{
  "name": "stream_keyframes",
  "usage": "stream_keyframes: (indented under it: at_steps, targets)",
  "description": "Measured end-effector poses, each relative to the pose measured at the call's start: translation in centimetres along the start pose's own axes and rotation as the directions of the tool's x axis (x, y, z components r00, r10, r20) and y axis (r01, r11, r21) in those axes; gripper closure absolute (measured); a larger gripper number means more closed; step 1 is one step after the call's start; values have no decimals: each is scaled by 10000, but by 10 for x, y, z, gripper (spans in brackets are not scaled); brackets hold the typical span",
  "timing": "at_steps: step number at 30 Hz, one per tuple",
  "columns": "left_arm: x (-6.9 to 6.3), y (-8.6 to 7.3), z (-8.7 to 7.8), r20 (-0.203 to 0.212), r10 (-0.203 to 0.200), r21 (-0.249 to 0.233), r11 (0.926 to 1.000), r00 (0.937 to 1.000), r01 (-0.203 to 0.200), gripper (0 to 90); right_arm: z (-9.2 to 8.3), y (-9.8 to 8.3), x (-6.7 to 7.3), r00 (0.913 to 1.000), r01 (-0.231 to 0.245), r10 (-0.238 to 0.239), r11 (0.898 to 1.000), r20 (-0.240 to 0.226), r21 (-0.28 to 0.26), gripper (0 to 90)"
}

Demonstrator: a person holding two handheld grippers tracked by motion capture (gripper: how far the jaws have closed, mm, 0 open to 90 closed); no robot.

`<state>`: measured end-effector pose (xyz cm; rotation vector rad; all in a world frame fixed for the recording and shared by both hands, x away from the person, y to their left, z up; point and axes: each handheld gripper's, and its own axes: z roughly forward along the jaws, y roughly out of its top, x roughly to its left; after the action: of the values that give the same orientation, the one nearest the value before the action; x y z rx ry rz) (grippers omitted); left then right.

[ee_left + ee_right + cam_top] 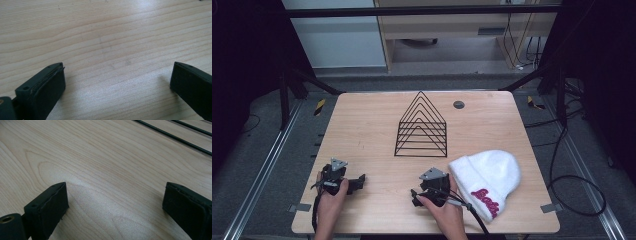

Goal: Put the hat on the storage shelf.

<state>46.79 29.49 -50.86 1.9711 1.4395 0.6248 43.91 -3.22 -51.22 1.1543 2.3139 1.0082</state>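
At the near left of the wooden table [362,125], the person's left hand [331,199] rests on the top and holds the left gripper [357,182], which lies low against the wood with its tip turned toward the middle. In the left gripper view its two black jaws stand wide apart, with only bare wood grain between them.

Toward the middle, farther back, a black wire rack [422,127] stands upright, its nested triangular frames rising to a peak. It is well apart from both grippers. A small dark round disc [458,104] sits in the tabletop behind it, to the right.

Nearer the front, the right hand [447,212] holds the right gripper [416,196], with its grey plate on top and its cable [474,220] trailing back off the near edge. In the right gripper view its jaws are spread as well and hold nothing; the thin black bars of the rack cross the far upper corner of that view.

Just beside the right gripper, on its right, a white knit beanie [487,175] lies flat, with pink lettering on its folded cuff. It is outside the jaws.
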Motion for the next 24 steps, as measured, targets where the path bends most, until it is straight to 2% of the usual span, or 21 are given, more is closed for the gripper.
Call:
stream_keyframes:
  at_steps: [6, 7, 10, 11, 12, 14, 15, 16, 17, 18, 19, 20, 21, 22, 24]
  targets:
    - [0, 0, 0, 2, -11, 7, 10000, 10000, 11, 0, 0, 0, 0, 10000, -58, 58, 10000, -36, -33, 81]
    - [0, 0, -1, 5, -1, 27, 10000, 10000, 0, 0, -5, 1, -1, 9999, 64, -62, 9999, -114, 159, 104]
    - [0, -1, -1, 19, 10, 22, 10000, 10000, -10, 0, -21, 6, -2, 9986, 533, -533, 9985, -8, -93, 113]
    - [0, -1, -1, 19, 10, 22, 10000, 10000, -10, 0, -21, 6, -2, 9986, 533, -533, 9985, -8, -93, 113]
    - [0, -1, -1, 16, -7, 9, 10000, 10000, 7, 0, -37, 13, -8, 9967, 797, -794, 9967, 194, -148, 105]
    - [0, -1, -1, 24, 33, 38, 10000, 10000, -33, 0, -53, 19, -17, 9952, 928, -918, 9953, 337, -284, 109]
    - [0, -1, -1, 24, 33, 38, 10000, 10000, -33, 0, -53, 19, -17, 9952, 928, -918, 9953, 337, -284, 109]
    - [0, -1, -1, 27, 38, 36, 10000, 10000, -38, 0, -60, 21, -23, 9948, 945, -932, 9950, 400, -321, 113]
    - [0, -1, -1, 23, 50, 26, 10000, 10000, -50, 0, -75, 25, -36, 9947, 896, -879, 9956, 534, -291, 134]
    - [0, -1, -1, 23, 50, 26, 10000, 10000, -50, 0, -75, 25, -36, 9947, 896, -879, 9956, 534, -291, 134]
    - [0, -1, -1, 26, 51, 25, 10000, 10000, -51, 0, -80, 25, -42, 9944, 872, -851, 9957, 626, -320, 144]
    - [0, -1, -1, 26, 55, 27, 10000, 10000, -55, 0, -93, 26, -61, 9954, 642, -616, 9974, 737, -331, 162]
    - [0, -1, -1, 26, 55, 27, 10000, 10000, -55, 0, -93, 26, -61, 9954, 642, -616, 9974, 737, -331, 162]
    - [0, -1, -1, 26, 53, 27, 10000, 10000, -54, 0, -101, 25, -79, 9941, 517, -510, 9986, 955, -57, 168]
    - [0, -1, -1, 25, 49, 25, 10000, 10000, -49, 0, -103, 24, -85, 9937, 456, -459, 9989, 1018, 54, 174]
